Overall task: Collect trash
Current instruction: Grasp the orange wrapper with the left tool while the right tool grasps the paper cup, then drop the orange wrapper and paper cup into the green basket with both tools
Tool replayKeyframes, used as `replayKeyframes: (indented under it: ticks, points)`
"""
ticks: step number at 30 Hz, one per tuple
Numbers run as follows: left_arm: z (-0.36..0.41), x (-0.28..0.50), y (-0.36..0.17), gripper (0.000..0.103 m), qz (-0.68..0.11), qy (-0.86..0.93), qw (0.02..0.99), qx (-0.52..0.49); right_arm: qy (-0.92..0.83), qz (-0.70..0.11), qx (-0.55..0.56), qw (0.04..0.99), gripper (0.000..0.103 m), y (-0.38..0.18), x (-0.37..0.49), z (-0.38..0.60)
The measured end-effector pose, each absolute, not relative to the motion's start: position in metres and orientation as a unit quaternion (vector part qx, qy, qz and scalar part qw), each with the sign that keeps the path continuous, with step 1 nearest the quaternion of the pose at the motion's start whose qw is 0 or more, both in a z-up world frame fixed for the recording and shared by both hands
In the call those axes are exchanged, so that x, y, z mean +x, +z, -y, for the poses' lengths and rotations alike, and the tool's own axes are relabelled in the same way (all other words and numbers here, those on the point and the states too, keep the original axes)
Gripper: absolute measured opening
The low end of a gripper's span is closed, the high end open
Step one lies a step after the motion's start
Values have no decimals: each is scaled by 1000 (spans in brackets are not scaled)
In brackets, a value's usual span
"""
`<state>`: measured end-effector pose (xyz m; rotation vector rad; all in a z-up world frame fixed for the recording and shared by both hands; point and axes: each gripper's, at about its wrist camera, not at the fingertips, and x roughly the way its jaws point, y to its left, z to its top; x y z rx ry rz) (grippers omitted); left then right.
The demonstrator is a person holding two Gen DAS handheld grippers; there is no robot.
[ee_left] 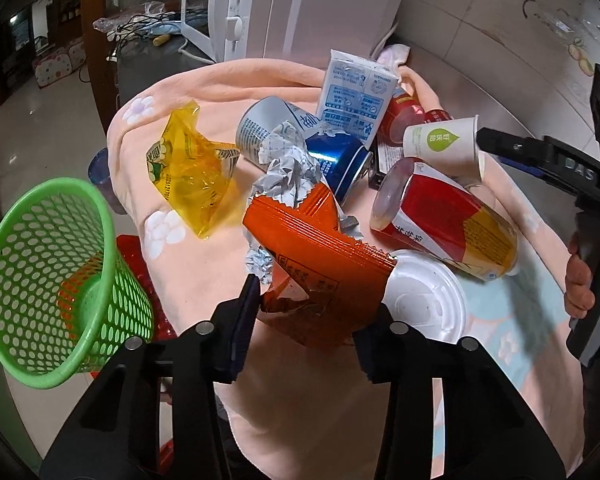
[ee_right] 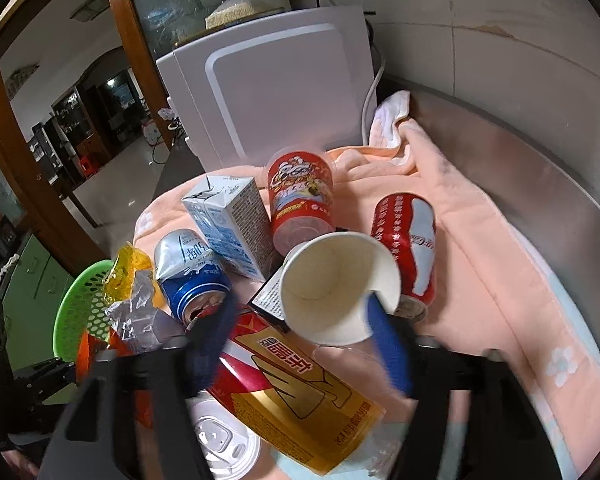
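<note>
Trash lies heaped on a peach towel. My left gripper is shut on an orange snack wrapper, whose lower edge sits between the two pads. A white paper cup lies on its side between the fingers of my right gripper. That gripper is open: its right finger touches the cup's rim and the blurred left finger stands apart. Around them lie a yellow wrapper, crumpled foil, a blue can, a milk carton, a red-gold can and a white lid.
A green mesh basket stands tilted off the towel's left edge. A white microwave backs the pile. A cola can and a red snack cup lie behind the paper cup. A hand holds the right gripper's handle.
</note>
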<state>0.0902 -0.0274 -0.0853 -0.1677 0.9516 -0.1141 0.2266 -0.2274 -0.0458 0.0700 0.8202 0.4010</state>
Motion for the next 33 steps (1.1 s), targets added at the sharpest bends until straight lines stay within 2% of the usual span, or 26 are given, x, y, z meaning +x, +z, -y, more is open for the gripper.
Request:
replayKeyframes:
  ticks: [10,22,26,33]
  points:
    - [30,88,-81,26,-454,-70,885,-73,202,-395,17,896,84,-49,244,231]
    - [24,87,-76,25,-446,-83,888,-78,220,-411,56,883,84,-70,265,238]
    - [23,86,-75,24,-444,-89,888,-80,221,-418,44,880,74,-75,267,233]
    - [20,78,-67,24,-436,-97,891,-81,216,-412,42,885,71,-69,257,233]
